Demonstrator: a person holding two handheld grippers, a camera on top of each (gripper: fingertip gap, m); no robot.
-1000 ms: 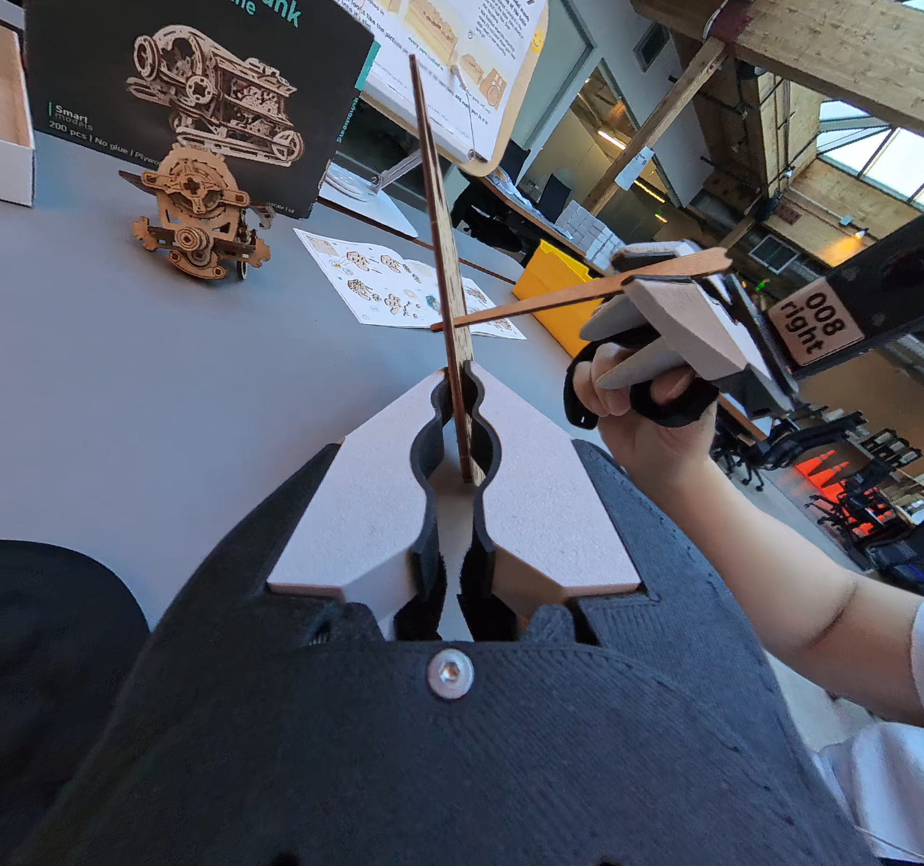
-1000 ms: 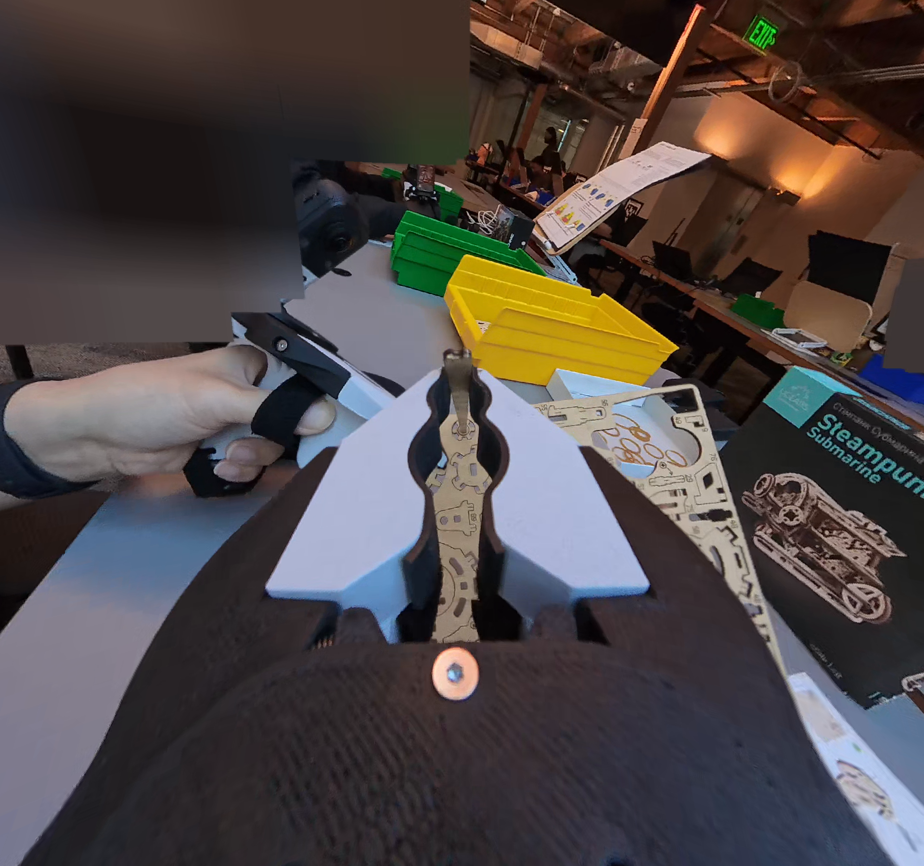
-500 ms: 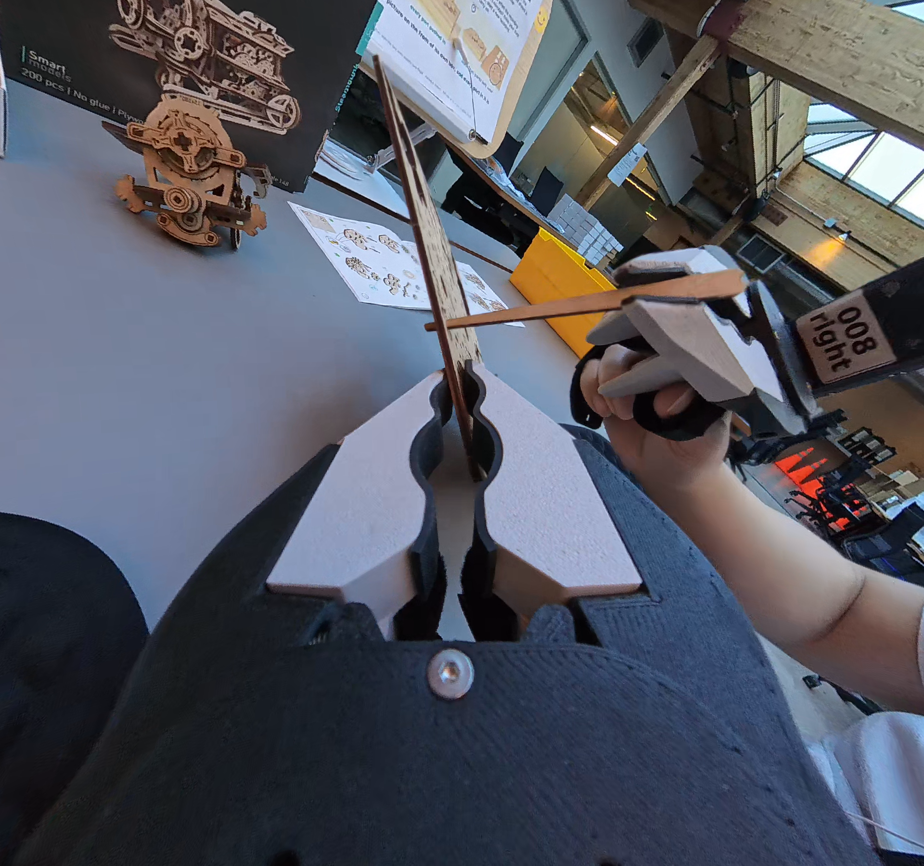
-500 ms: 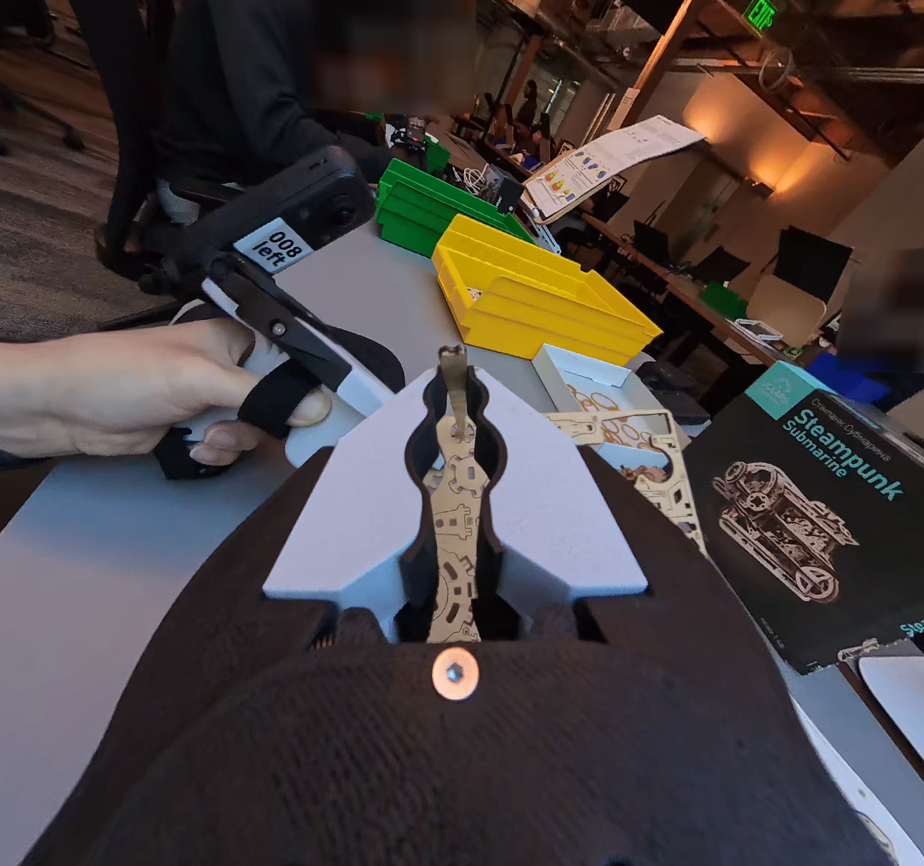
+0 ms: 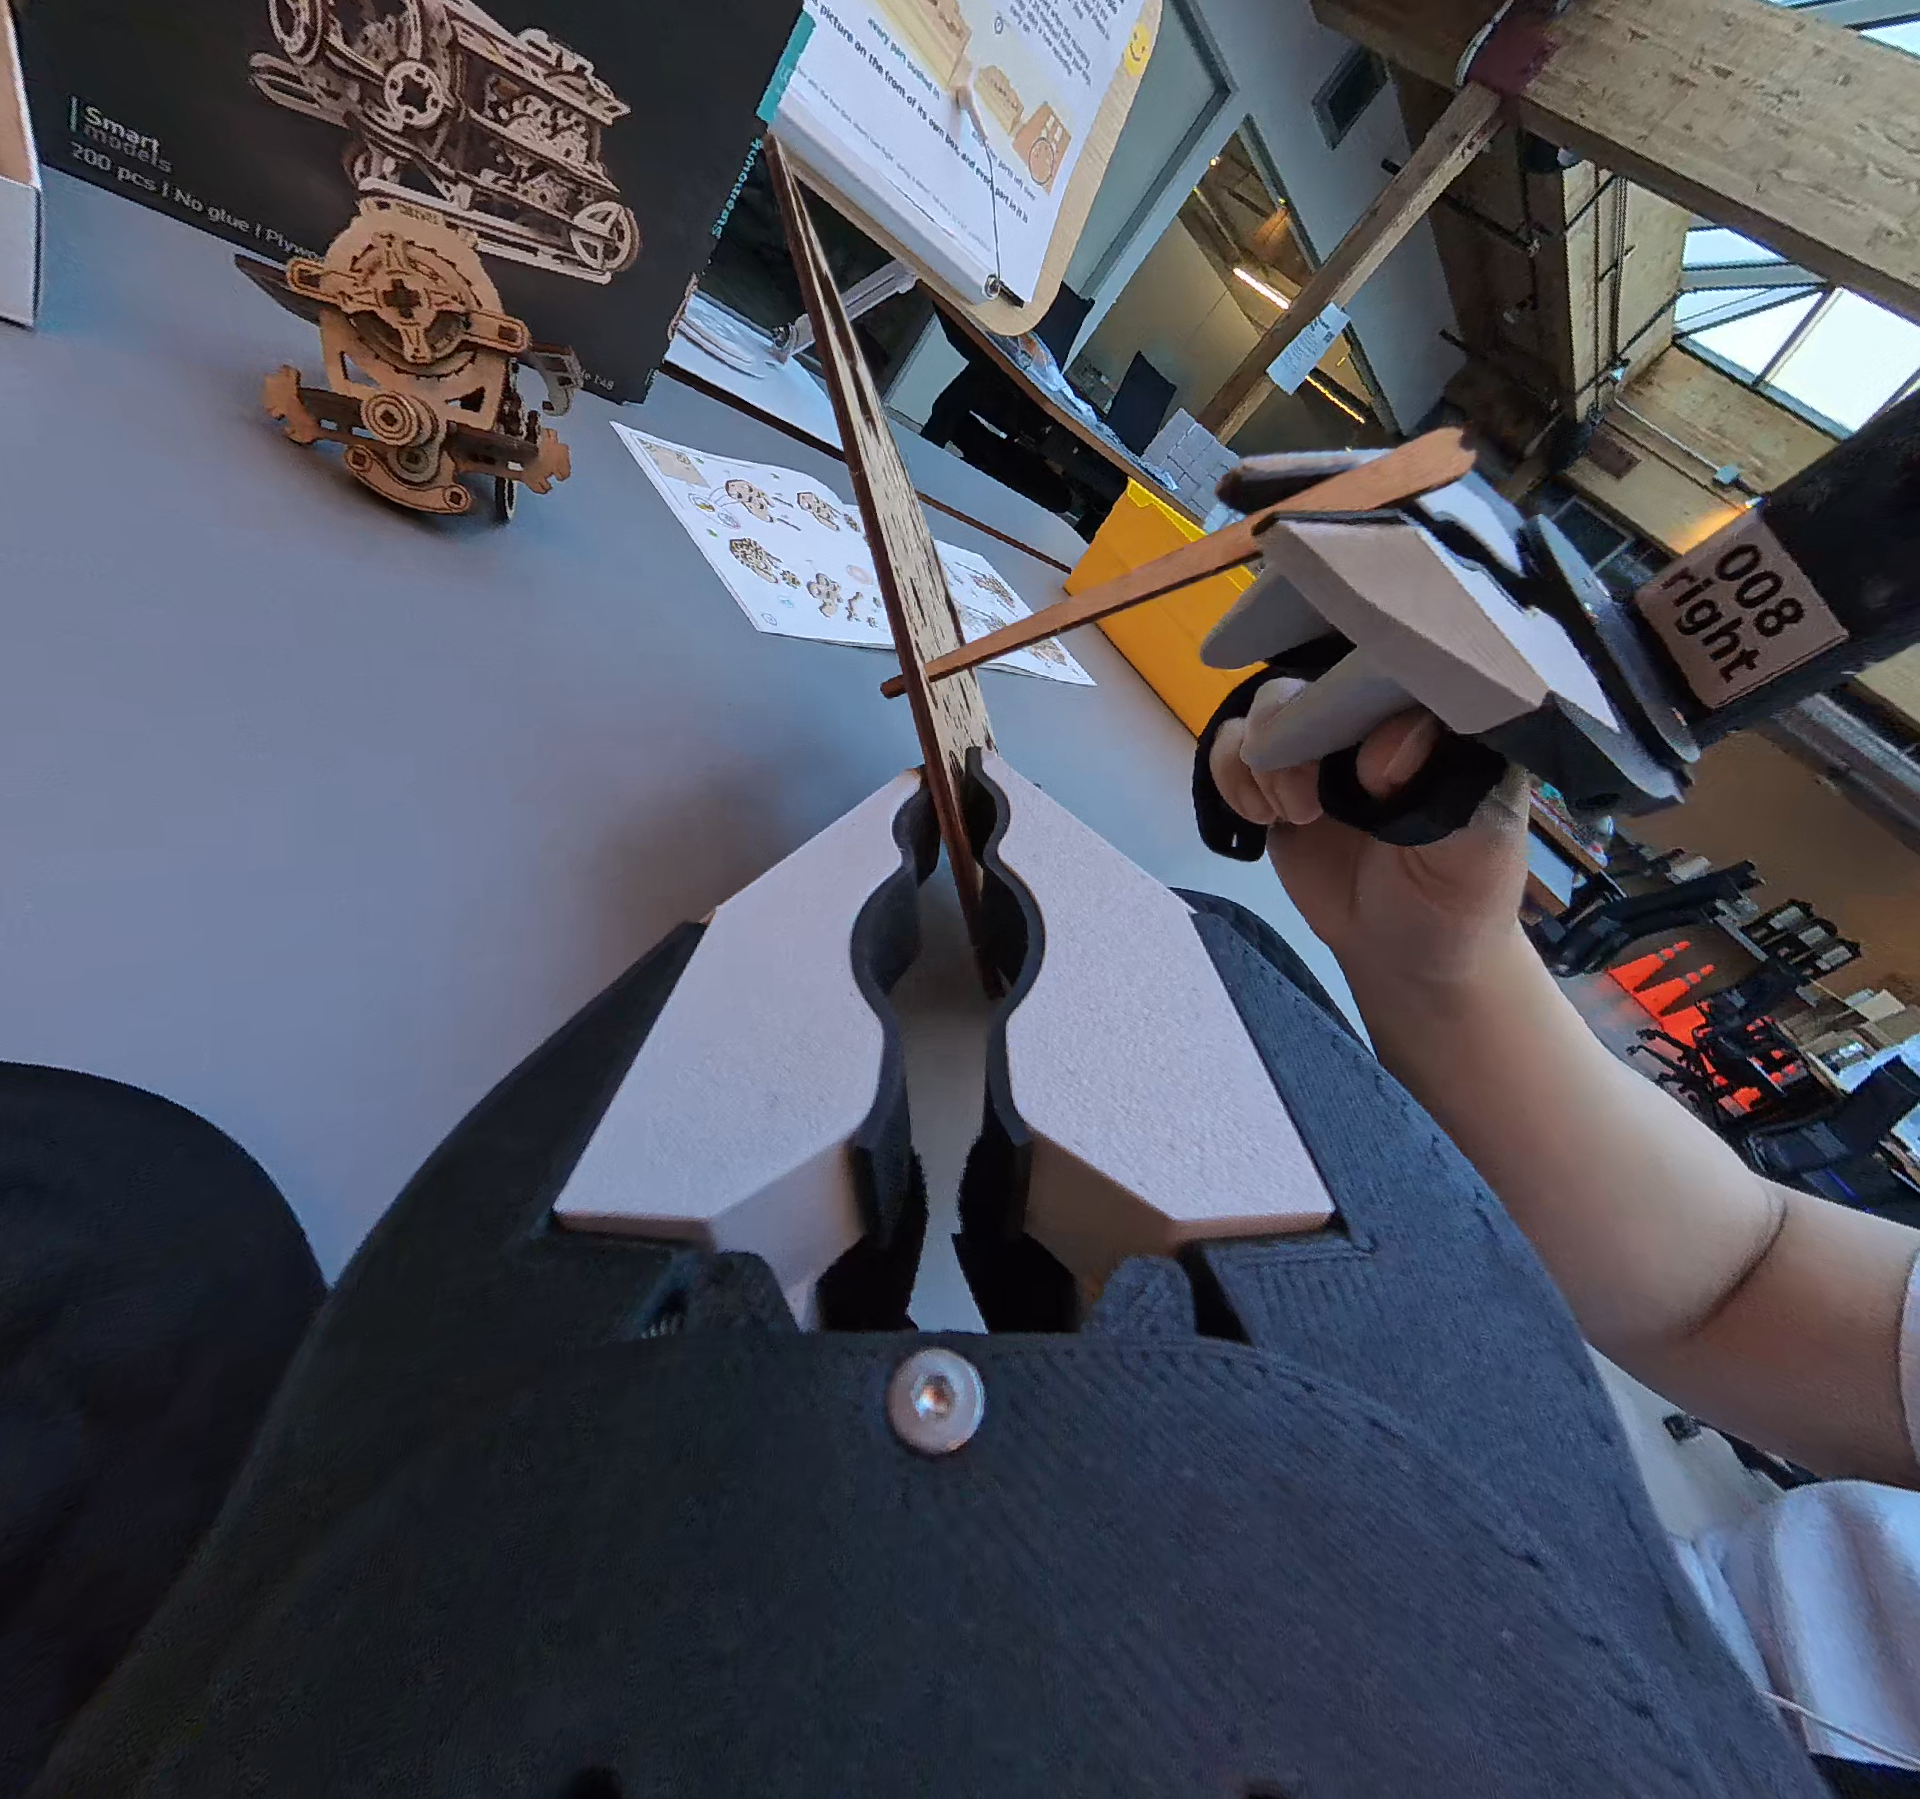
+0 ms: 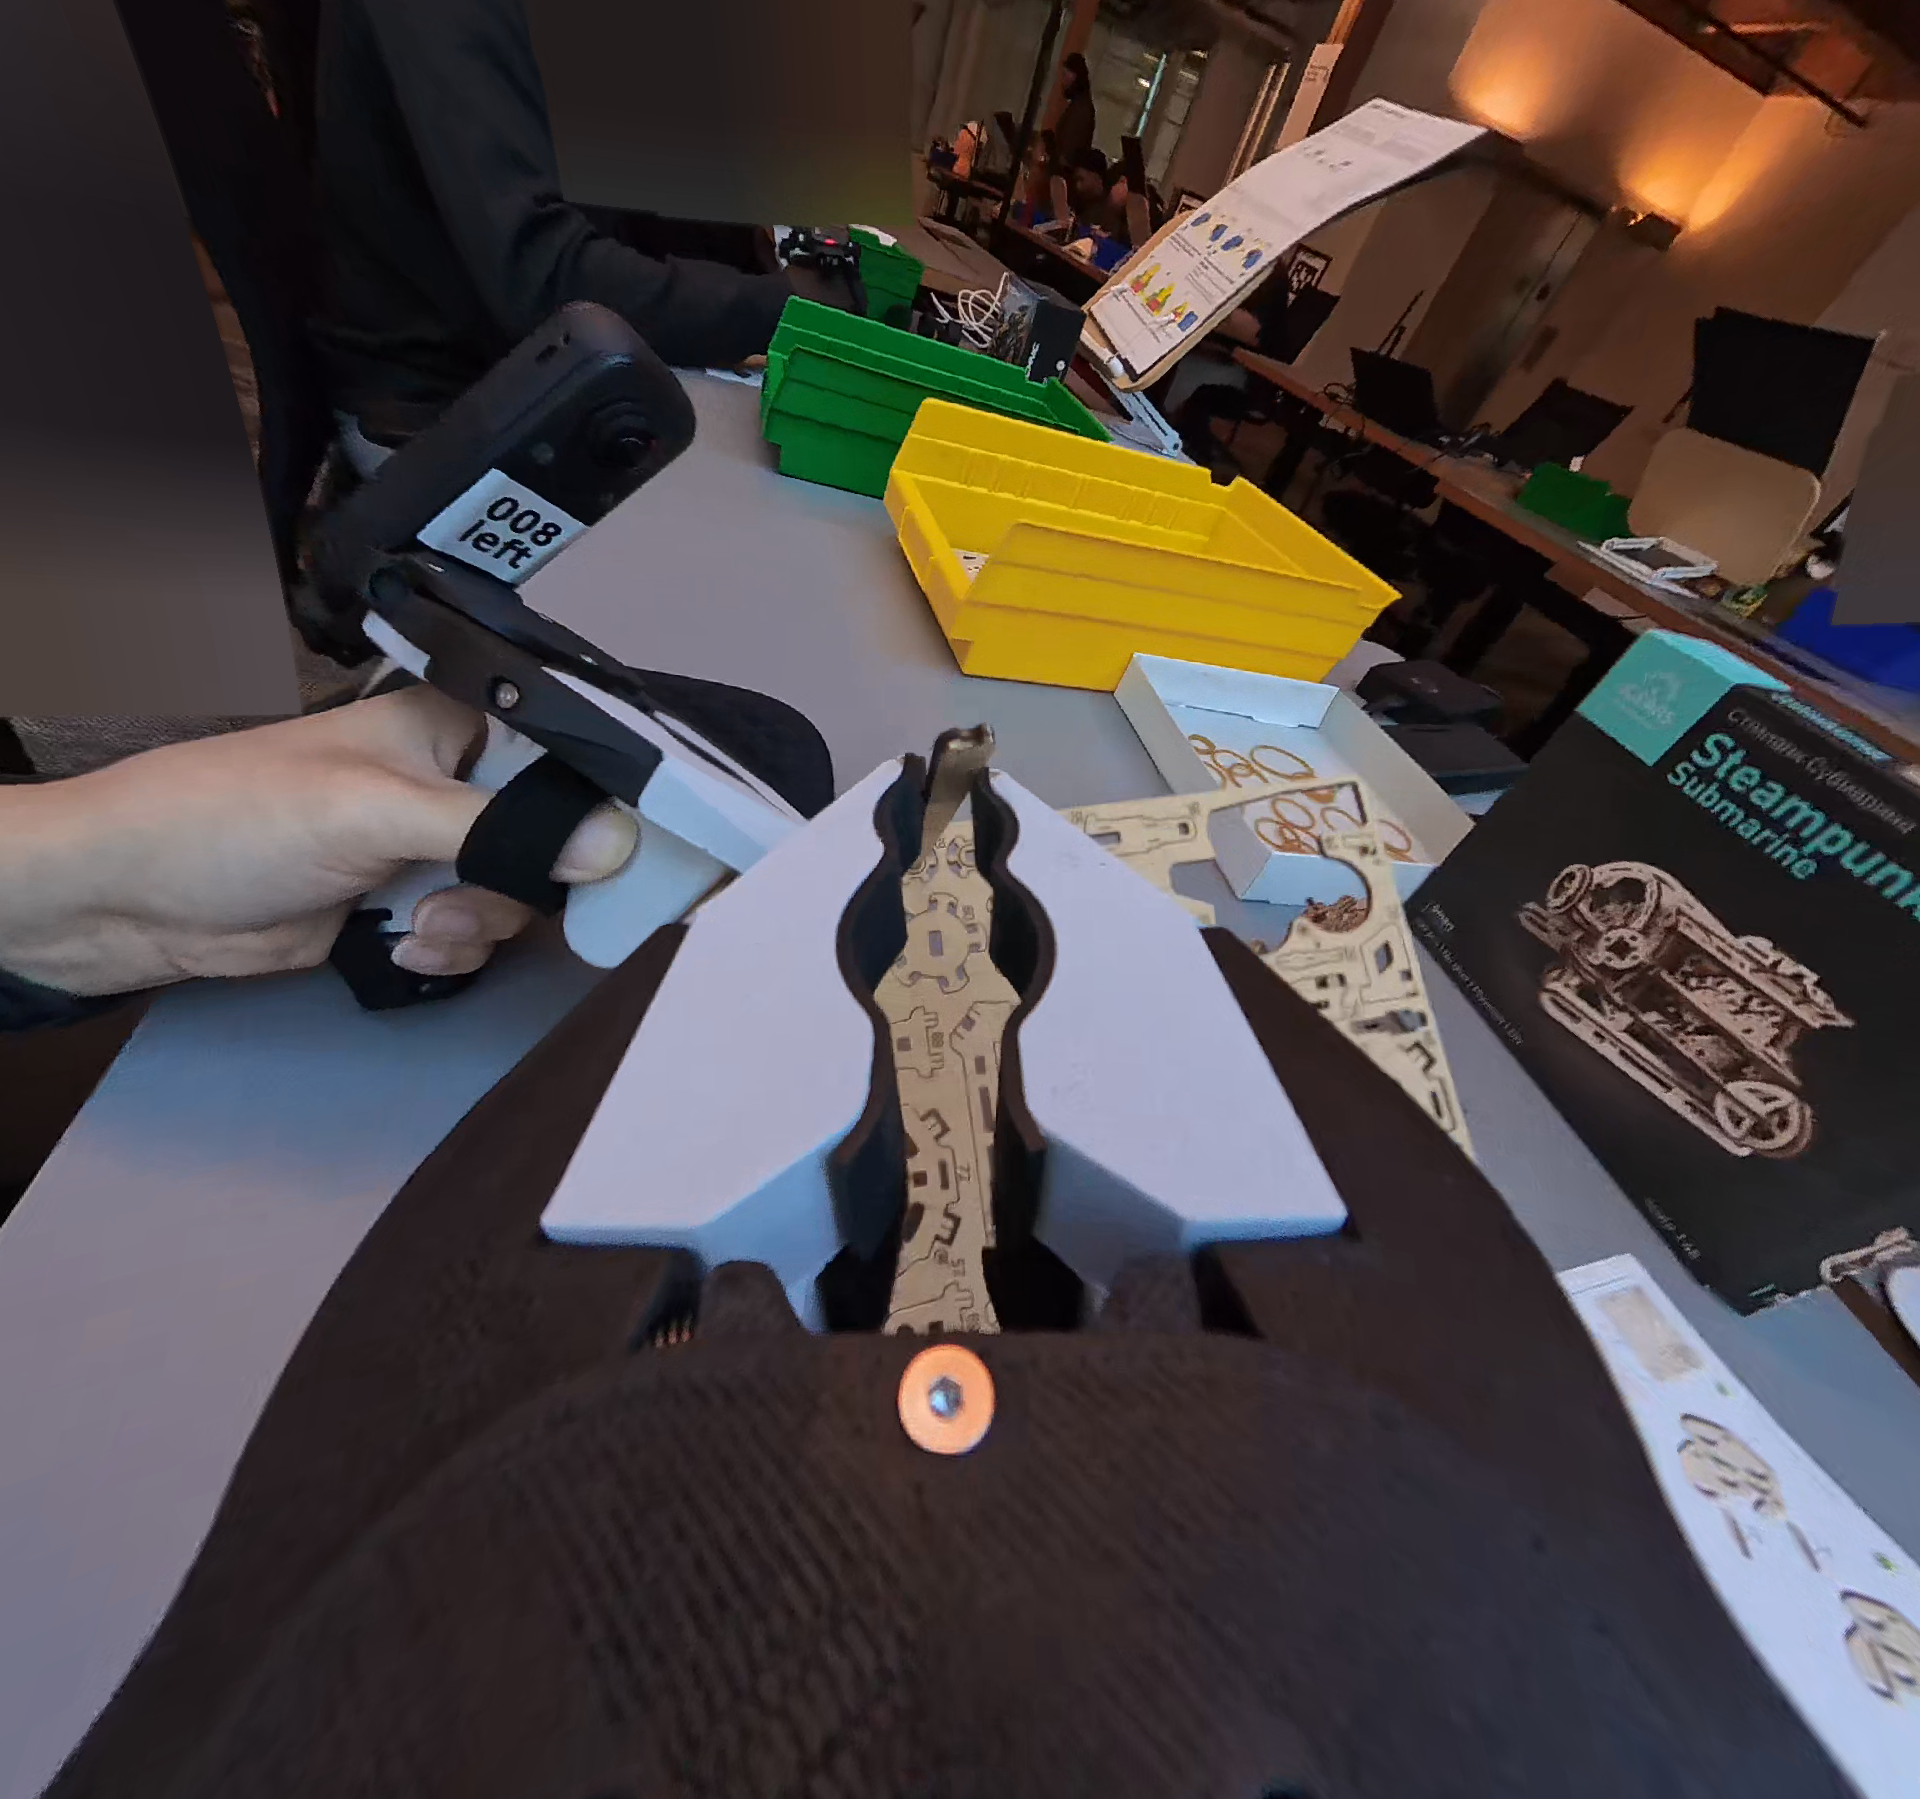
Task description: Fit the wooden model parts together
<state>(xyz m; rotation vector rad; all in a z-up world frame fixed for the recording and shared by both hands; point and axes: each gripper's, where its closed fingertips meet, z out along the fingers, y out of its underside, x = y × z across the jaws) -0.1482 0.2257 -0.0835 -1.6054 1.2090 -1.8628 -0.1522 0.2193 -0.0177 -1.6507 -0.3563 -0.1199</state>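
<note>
Left gripper (image 5: 951, 783) jaws clamped on plywood sheet (image 5: 883, 523) edge; right gripper (image 6: 951, 773) jaws pinch thin wooden strip (image 5: 1081, 606), tip touching sheet. Partly built model (image 5: 416, 367) on table (image 5: 312, 710), much left.

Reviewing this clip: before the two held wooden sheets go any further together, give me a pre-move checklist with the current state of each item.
1. Left gripper shut on its wooden sheet: ok, the sheet stands edge-on between the fingers.
2. Right gripper shut on its thin wooden piece: ok, clamped at the tips.
3. The two pieces meet: ok, the thin piece's end reaches the sheet in the left wrist view.
4. Its end seated in a slot: cannot tell, the joint is seen edge-on.
5. Part-built model and instruction sheet away from the held pieces: ok, both lie farther back on the table.
</note>
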